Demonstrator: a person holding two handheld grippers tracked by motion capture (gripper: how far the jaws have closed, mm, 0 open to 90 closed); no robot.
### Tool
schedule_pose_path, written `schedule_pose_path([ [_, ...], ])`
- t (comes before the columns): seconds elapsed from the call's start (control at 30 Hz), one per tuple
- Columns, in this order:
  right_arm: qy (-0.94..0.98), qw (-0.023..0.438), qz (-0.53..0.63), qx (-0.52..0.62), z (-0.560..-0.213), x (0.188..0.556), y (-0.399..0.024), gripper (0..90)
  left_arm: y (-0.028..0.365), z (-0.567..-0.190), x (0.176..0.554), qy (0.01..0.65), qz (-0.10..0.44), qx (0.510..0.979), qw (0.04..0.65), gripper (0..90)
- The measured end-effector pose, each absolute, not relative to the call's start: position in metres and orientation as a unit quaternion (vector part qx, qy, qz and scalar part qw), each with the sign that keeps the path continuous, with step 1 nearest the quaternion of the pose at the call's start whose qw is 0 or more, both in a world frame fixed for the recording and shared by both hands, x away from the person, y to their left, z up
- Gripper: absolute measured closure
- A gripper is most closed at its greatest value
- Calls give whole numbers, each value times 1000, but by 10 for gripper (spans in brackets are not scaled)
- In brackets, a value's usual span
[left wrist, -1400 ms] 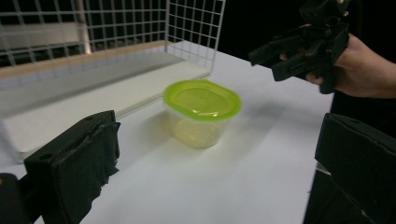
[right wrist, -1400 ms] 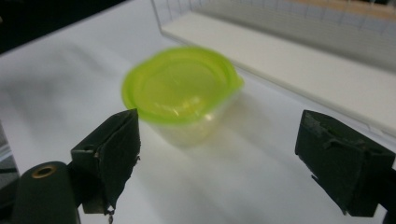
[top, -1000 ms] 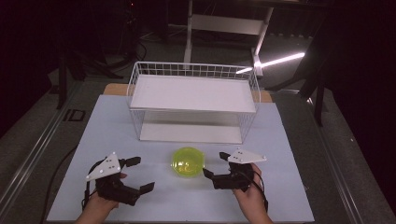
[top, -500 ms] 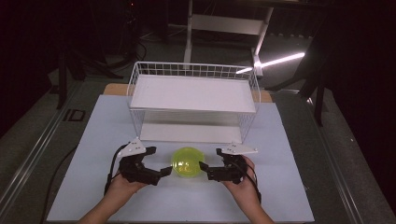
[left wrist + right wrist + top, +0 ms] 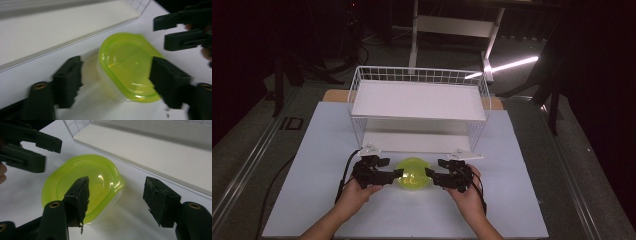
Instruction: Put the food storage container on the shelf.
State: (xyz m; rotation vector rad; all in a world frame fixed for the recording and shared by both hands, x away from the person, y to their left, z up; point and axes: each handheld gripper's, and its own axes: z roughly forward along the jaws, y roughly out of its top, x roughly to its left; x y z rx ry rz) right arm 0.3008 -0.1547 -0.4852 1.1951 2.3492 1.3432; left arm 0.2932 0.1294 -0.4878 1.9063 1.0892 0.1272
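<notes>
A clear tub with a yellow-green lid (image 5: 413,173) lies on the white table sheet in front of the wire rack. My left gripper (image 5: 395,175) reaches it from the left and my right gripper (image 5: 431,175) from the right. In the left gripper view the tub (image 5: 125,65) sits between the jaws of the left gripper (image 5: 116,68): the right one meets the lid's rim, the left one stands apart. In the right gripper view the right gripper (image 5: 117,186) straddles the tub's (image 5: 100,175) near end, one jaw over the lid, the other clear. Both grippers' jaws have just been closing.
A white wire rack (image 5: 419,100) with a white shelf board stands just behind the tub. A white sheet (image 5: 522,200) covers the table, with bare room to either side. A cable (image 5: 343,175) trails from the left gripper. Dark floor and a stand's legs lie beyond.
Both grippers have moved inward to the tub, the left one the farther way from the left. Their jaws are narrower than before and now flank the tub's ends.
</notes>
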Motion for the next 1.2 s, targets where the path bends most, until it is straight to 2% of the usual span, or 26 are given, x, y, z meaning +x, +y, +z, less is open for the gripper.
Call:
schedule_pose_path([
  [0.13, 792, 87, 446, 407, -490, 301, -153, 414, 130, -493, 295, 457, 40, 771, 442, 372],
  [0.2, 791, 87, 446, 409, -492, 301, -153, 420, 131, -494, 295, 461, 35, 770, 440, 377],
  [0.33, 791, 80, 441, 417, -495, 302, -152, 446, 133, -497, 298, 467, 20, 768, 437, 456],
  [0.47, 791, 74, 438, 421, -498, 303, -151, 482, 130, -500, 297, 469, 11, 772, 430, 475],
  [0.67, 788, 64, 441, 424, -500, 302, -152, 512, 128, -500, 298, 471, -13, 770, 429, 591],
  [0.77, 785, 47, 441, 433, -501, 299, -150, 574, 125, -498, 296, 468, -16, 775, 424, 629],
  [0.97, 794, 72, 426, 428, -494, 291, -143, 659, 127, -499, 292, 456, -34, 778, 431, 653],
  [1.07, 783, 62, 435, 441, -494, 289, -144, 703, 127, -499, 288, 453, -51, 775, 438, 683],
  [1.2, 771, 62, 440, 457, -493, 282, -145, 735, 124, -496, 281, 459, -40, 777, 428, 713],
])
